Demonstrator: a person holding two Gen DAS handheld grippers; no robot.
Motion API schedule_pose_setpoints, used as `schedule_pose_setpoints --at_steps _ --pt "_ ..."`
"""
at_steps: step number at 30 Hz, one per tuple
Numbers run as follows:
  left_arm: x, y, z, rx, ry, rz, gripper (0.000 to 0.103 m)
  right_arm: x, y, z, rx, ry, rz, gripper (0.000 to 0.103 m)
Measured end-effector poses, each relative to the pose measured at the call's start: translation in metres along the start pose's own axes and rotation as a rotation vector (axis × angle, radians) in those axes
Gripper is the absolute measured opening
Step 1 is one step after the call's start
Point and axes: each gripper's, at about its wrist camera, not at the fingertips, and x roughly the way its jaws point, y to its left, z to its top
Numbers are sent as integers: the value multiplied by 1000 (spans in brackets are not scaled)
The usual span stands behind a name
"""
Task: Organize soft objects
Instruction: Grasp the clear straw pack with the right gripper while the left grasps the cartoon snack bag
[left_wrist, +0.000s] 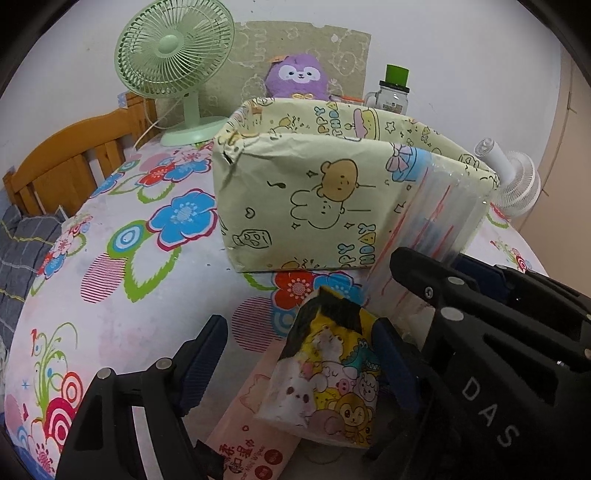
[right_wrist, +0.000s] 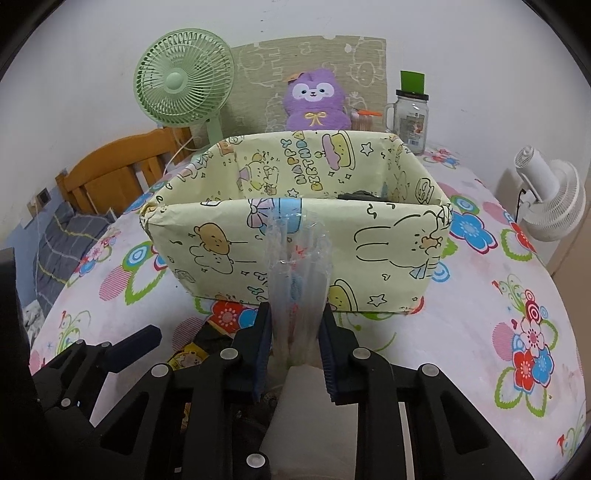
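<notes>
A yellow cartoon-print box stands open on the flowered table; it also shows in the right wrist view. My right gripper is shut on a clear plastic pack and holds it upright in front of the box; the pack shows in the left wrist view too. My left gripper is open around a yellow cartoon tissue pack that lies on a pink wipes pack. A dark object lies inside the box.
A green fan, a purple plush and a glass jar stand behind the box. A white fan stands at the right. A wooden headboard and bedding lie beyond the table's left edge.
</notes>
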Motion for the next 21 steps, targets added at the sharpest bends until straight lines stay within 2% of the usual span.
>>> schedule_pose_setpoints --at_steps 5,8,9,11,12,16,21 --pt "-2 -2 -1 10 -5 -8 79 0 -2 -2 5 1 -2 28" --pt "-2 -2 -1 1 -2 -43 62 0 -2 -2 7 3 -4 28" --pt "-2 -2 -1 -2 -1 -57 53 1 -2 -2 8 4 -4 28" --pt "-2 -3 -1 -2 -1 -67 48 1 -3 -2 11 6 -5 28" --pt "-2 -4 -1 0 -2 -72 40 1 -3 -2 13 6 -5 28" --pt "-4 -6 -1 0 -4 -80 32 1 -4 -2 18 8 -4 28" --pt "-7 -7 -1 4 -12 -62 30 -1 -3 -4 16 7 -2 28"
